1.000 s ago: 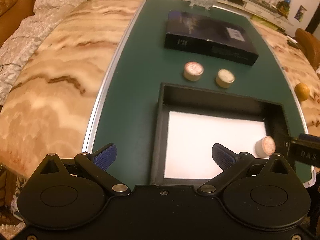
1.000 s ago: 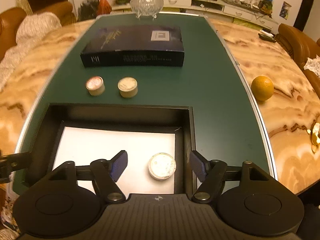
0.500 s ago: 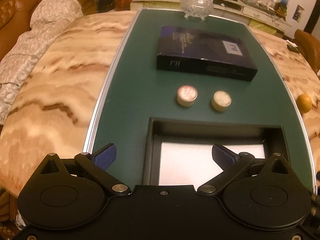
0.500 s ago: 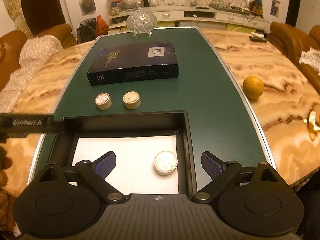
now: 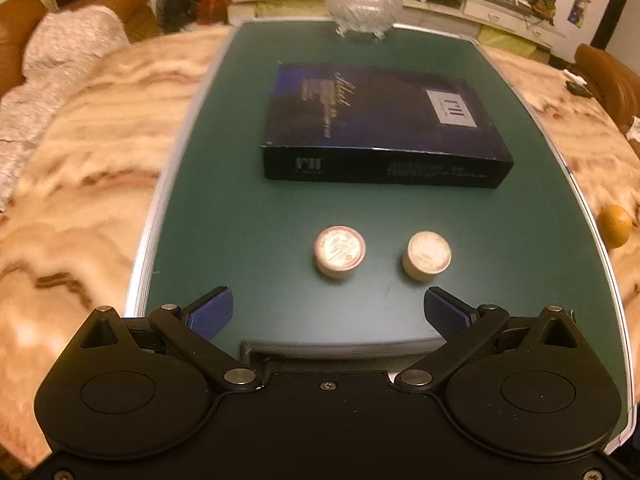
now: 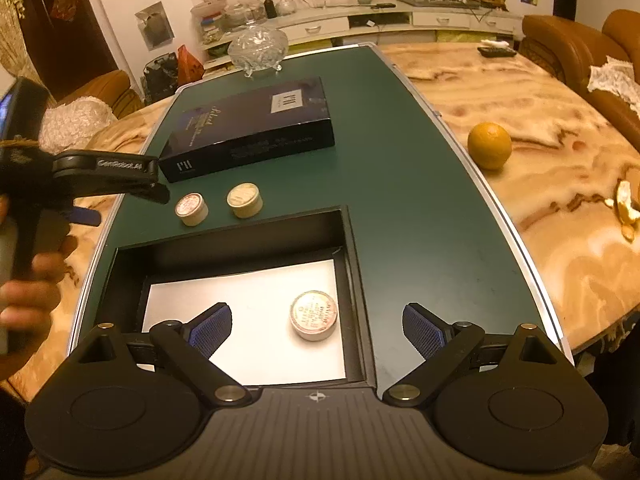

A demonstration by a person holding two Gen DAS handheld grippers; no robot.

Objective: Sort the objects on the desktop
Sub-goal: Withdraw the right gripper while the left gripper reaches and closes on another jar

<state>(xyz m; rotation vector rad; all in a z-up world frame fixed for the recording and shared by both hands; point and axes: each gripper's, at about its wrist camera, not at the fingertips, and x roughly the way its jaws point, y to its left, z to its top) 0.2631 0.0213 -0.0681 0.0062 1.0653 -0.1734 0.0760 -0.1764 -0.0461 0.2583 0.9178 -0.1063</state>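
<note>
Round tins: one (image 6: 314, 315) lies on the white floor of the black tray (image 6: 352, 264), below the right gripper (image 6: 318, 330), whose fingers are spread and empty. Two more (pink-topped (image 5: 340, 251) and pale (image 5: 427, 256)) sit on the green mat (image 5: 240, 216) ahead of the left gripper (image 5: 328, 312), likewise spread wide.

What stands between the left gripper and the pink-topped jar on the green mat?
Nothing visible. The left gripper is open, and only bare green mat lies between it and the pink-topped jar. The cream-topped jar sits apart beside it, the dark box behind.
</note>
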